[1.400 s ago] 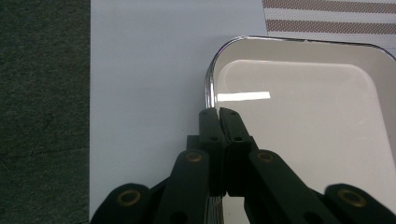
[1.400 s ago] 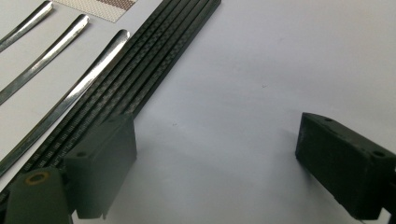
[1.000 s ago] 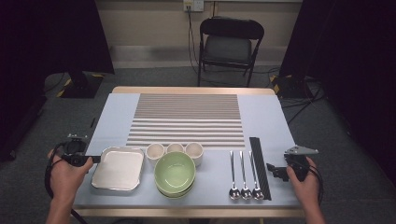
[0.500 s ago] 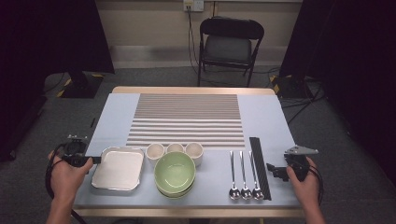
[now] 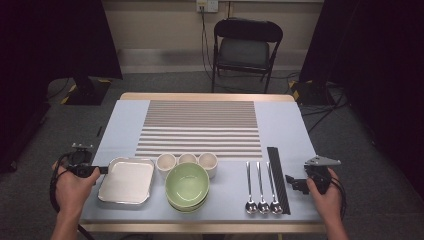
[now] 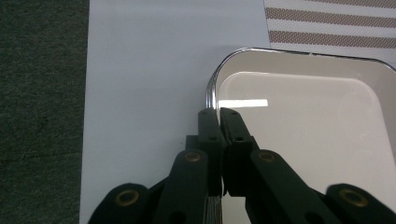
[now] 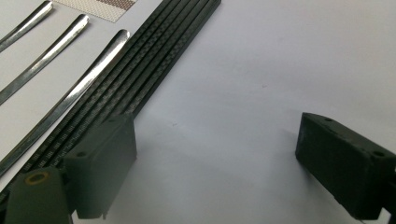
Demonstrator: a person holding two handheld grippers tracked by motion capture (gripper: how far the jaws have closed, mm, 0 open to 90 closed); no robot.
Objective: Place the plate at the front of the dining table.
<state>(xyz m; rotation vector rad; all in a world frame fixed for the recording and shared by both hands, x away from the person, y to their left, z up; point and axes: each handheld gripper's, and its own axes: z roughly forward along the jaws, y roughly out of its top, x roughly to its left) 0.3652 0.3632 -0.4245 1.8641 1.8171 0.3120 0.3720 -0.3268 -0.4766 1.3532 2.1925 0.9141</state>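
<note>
Two grippers (image 5: 102, 170) (image 5: 291, 181), metal tray (image 5: 126, 181), black chopsticks (image 5: 278, 177); no legible writing.

The left gripper (image 6: 218, 114) is hiding part of the tray (image 6: 299, 116) rim, so contact is remaining unclear.

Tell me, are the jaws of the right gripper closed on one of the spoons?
No, in the right gripper view the right gripper has its jaws wide apart over bare table, with the spoons off to the side beyond the black chopsticks.
</note>
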